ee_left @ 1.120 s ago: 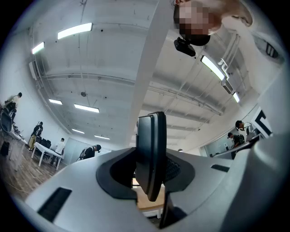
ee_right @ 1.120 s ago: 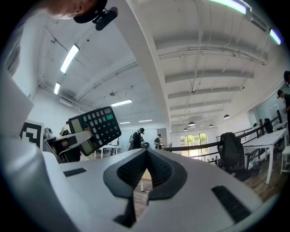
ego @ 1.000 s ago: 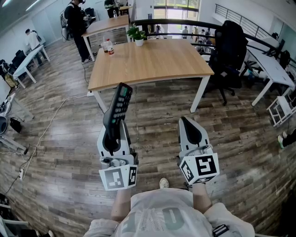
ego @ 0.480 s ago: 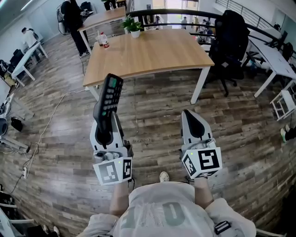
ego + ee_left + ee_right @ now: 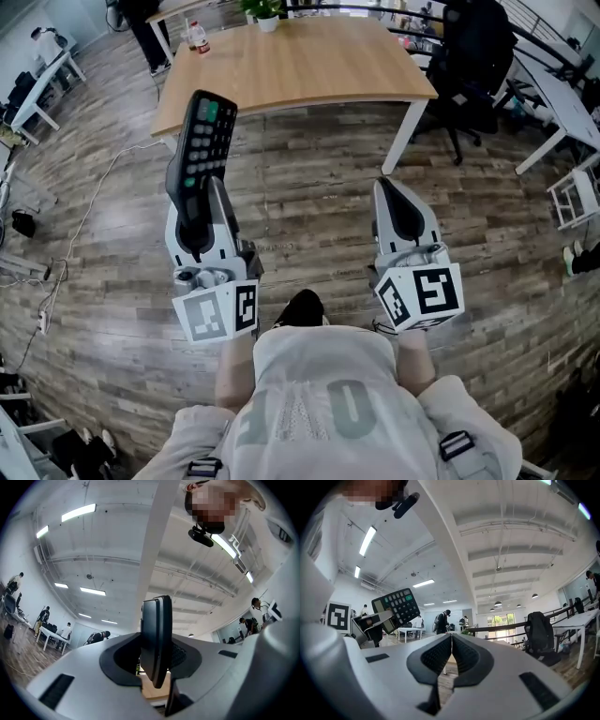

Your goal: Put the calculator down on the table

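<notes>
A black calculator [image 5: 201, 155] with grey and green keys sticks up and forward out of my left gripper [image 5: 194, 220], whose jaws are shut on its lower end. In the left gripper view the calculator [image 5: 156, 637] shows edge-on, clamped between the two pads. The right gripper view catches its key face [image 5: 396, 605] at the left. My right gripper [image 5: 400, 214] is shut with nothing in it, its pads [image 5: 451, 657] pressed together. Both grippers hang over the wooden floor, short of the light wooden table [image 5: 300, 67], which lies ahead of them.
A bottle [image 5: 195, 36] and a potted plant [image 5: 262, 13] stand at the table's far edge. A black office chair [image 5: 473, 70] is at the table's right, white desks [image 5: 561, 103] beyond it. A cable [image 5: 80, 239] trails across the floor at the left. A person stands at the back left.
Both grippers have moved forward toward the table, which now lies nearer in the head view. The calculator stays clamped in the left gripper; the right stays shut.
</notes>
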